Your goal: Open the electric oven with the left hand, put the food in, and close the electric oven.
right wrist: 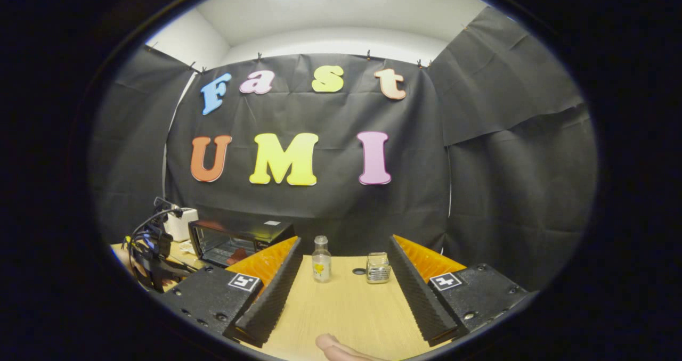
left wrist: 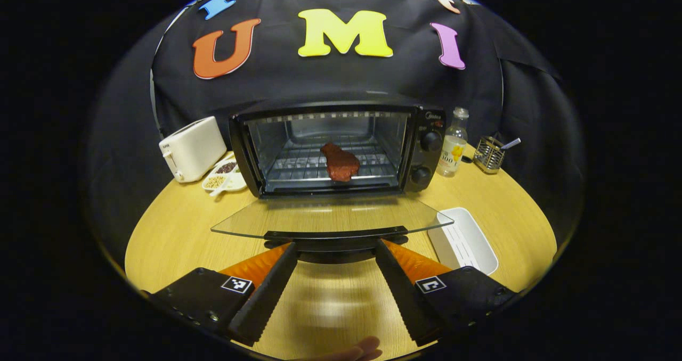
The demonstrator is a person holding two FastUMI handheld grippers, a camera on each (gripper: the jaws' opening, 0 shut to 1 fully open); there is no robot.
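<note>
Just ahead of our spread left gripper (left wrist: 335, 254) fingers, we are eyeing the oven door (left wrist: 330, 217): hinged, fragile glass, best taken by its stiff handle (left wrist: 335, 235); food (left wrist: 340, 162) is sitting inside. Our right gripper (right wrist: 343, 276) is gaping empty.

Toaster (left wrist: 192, 148), bottle (left wrist: 453, 142), white tray (left wrist: 463, 240)
</note>
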